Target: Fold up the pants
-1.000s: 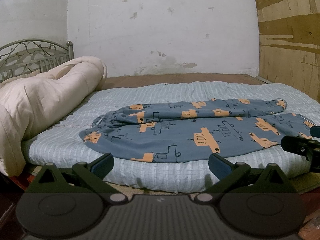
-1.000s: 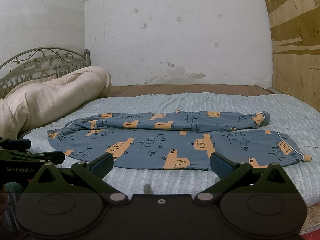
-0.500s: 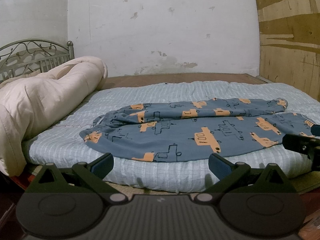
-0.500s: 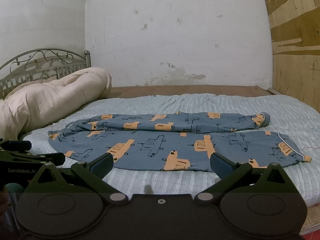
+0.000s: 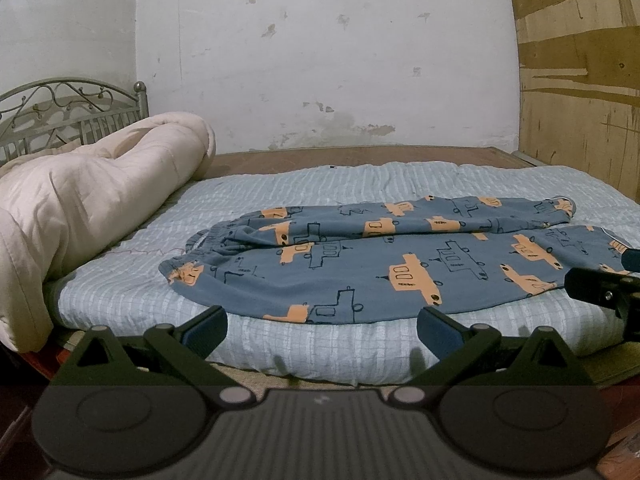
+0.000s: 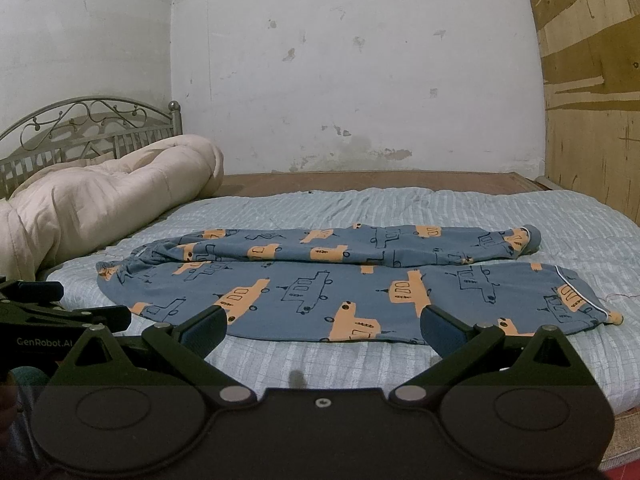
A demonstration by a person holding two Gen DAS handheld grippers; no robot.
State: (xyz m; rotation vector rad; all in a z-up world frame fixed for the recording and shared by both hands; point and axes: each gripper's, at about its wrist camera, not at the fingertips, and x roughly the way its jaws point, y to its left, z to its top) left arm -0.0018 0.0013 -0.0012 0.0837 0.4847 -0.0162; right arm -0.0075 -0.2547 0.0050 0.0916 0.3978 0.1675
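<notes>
Blue pants with orange vehicle prints (image 5: 392,264) lie flat on the bed, waistband to the left, legs running right; they also show in the right wrist view (image 6: 344,280). My left gripper (image 5: 322,330) is open and empty at the bed's near edge, in front of the waist end. My right gripper (image 6: 324,328) is open and empty at the near edge, in front of the near leg. The right gripper shows at the right edge of the left wrist view (image 5: 604,292). The left gripper shows at the left of the right wrist view (image 6: 60,312).
A rolled cream quilt (image 5: 88,208) lies along the bed's left side by a metal headboard (image 5: 72,112). The light striped mattress (image 5: 360,184) reaches back to a wooden frame and white wall. A wooden panel (image 5: 580,100) stands on the right.
Both grippers have drifted slightly; the view of the pants has shifted a little. Both stay open and the pants have not moved.
</notes>
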